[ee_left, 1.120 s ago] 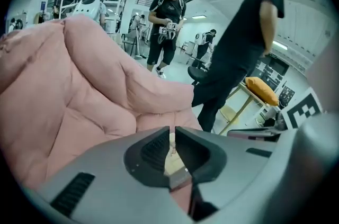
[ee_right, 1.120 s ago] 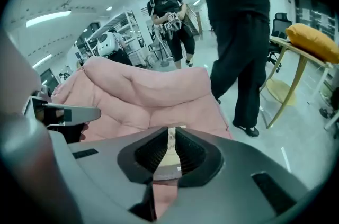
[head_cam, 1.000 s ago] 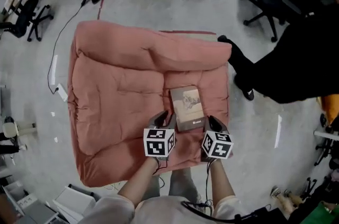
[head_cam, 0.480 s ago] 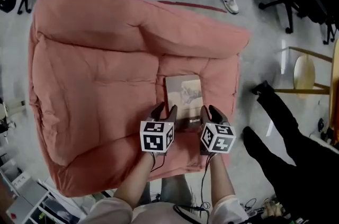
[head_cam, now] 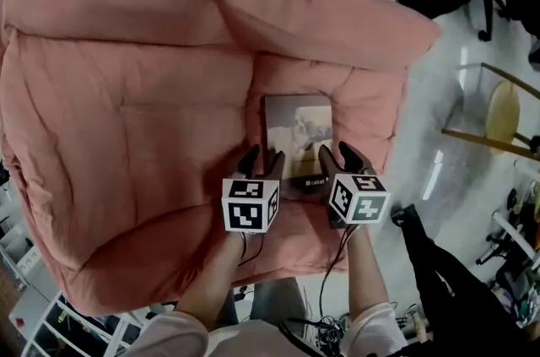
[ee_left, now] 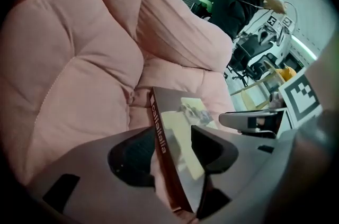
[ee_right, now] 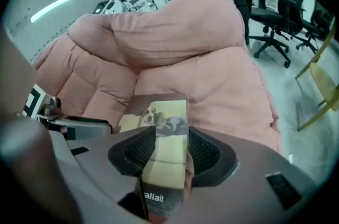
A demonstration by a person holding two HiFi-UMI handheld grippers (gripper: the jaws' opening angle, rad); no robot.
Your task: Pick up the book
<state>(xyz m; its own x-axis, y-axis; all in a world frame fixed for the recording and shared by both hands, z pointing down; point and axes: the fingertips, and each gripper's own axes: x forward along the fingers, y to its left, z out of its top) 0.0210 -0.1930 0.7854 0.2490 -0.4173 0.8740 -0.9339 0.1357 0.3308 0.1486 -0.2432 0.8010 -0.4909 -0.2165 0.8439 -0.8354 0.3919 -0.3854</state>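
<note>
Book [head_cam: 297,130] is found lying flat on the pink cushion [head_cam: 126,102], toward its near right part. Its spine-side near corner is straddled by the left gripper [head_cam: 263,158], jaws opening, pads clear. The other near corner is straddled by the right gripper [head_cam: 337,153], jaws likewise opening, not clamped.

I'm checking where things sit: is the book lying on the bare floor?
No, the book lies face up on the pink cushion, well inside its edges.

The book [head_cam: 297,127] lay in the hollow of the pink cushion [head_cam: 126,136], whose back roll [head_cam: 253,9] barred the far side. The left gripper [head_cam: 263,157] and right gripper [head_cam: 336,151], jaws opening astride the book's near corners, filled the near edge; broad padding stretched leftward.
</note>
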